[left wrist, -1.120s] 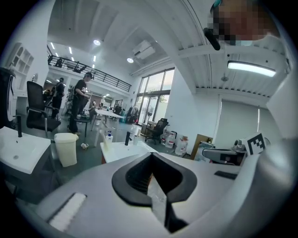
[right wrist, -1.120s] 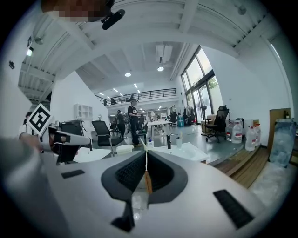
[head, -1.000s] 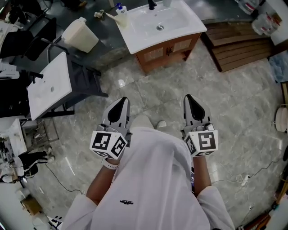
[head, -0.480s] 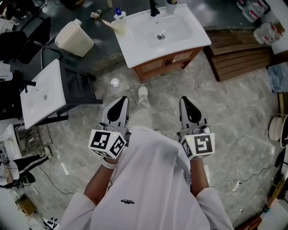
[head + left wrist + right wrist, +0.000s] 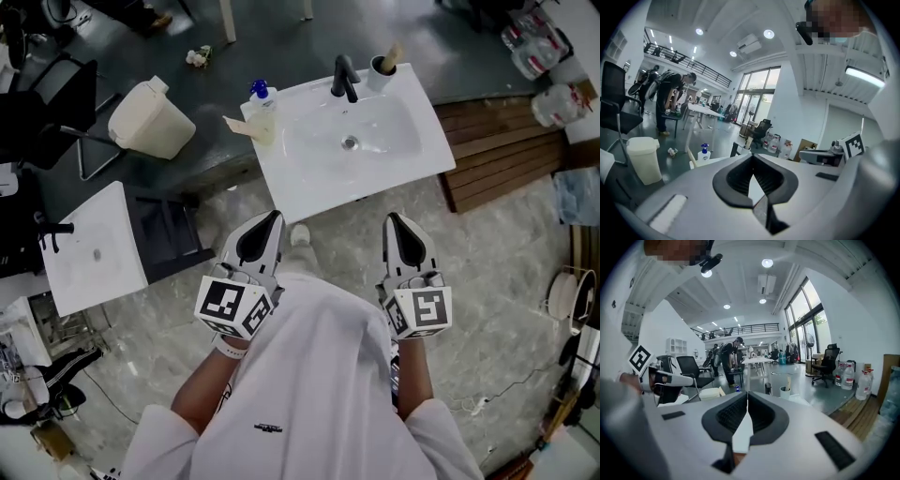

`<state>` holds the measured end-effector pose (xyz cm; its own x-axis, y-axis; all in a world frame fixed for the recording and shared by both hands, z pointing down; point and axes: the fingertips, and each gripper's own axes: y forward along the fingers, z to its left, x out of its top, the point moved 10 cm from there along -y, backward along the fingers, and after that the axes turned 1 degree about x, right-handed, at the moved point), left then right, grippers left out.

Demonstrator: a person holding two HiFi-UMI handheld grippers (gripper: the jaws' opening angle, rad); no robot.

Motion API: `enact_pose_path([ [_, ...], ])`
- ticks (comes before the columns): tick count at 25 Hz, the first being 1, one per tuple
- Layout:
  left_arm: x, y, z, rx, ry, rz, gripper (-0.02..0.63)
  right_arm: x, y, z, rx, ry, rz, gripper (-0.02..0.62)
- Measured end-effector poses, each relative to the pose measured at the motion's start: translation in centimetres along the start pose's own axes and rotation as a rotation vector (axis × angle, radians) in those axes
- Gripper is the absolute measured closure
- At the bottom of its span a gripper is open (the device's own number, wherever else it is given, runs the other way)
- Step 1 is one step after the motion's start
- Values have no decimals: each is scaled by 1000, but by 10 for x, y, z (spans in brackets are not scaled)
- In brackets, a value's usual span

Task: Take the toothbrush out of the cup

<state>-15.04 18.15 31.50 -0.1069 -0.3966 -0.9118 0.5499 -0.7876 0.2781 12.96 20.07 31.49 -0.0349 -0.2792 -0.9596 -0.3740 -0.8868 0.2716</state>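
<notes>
A white cup stands at the back right corner of the white washbasin, beside the black tap. A pale toothbrush sticks up out of it. Both grippers are held side by side in front of the basin's near edge, well short of the cup. The left gripper and the right gripper are both shut with nothing between the jaws. In the right gripper view the cup and toothbrush show just beyond the shut gripper. The left gripper view shows the cup too.
A pump bottle stands at the basin's left corner. A cream bin sits on the floor to the left, and a second white basin top lies on a dark stand. Wooden pallets lie to the right. A person bends over far off.
The washbasin has slid down the head view and now lies just ahead of both grippers; the cup has come into sight. Both grippers stayed shut and side by side.
</notes>
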Motion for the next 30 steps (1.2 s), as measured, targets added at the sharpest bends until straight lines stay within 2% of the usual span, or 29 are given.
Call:
enact_pose_path([
  [6,26,42,31,-11,8,2,601,25,57,-10,11,-18,-16,588],
  [11,34,56,39,40,-20,-10,601,34,82,-18,57,-30,-25,588],
  [15,32,68,39,68,-62,22,601,36,95,-22,109,-13,-19,589],
  [18,34,74,41,95,-79,24,601,45,105,-22,146,-39,-34,589],
  [24,38,77,49,226,-67,-10,601,51,128,-30,207,-40,-33,588],
  [30,40,77,70,341,-106,-35,598,56,152,-26,275,-43,-26,588],
])
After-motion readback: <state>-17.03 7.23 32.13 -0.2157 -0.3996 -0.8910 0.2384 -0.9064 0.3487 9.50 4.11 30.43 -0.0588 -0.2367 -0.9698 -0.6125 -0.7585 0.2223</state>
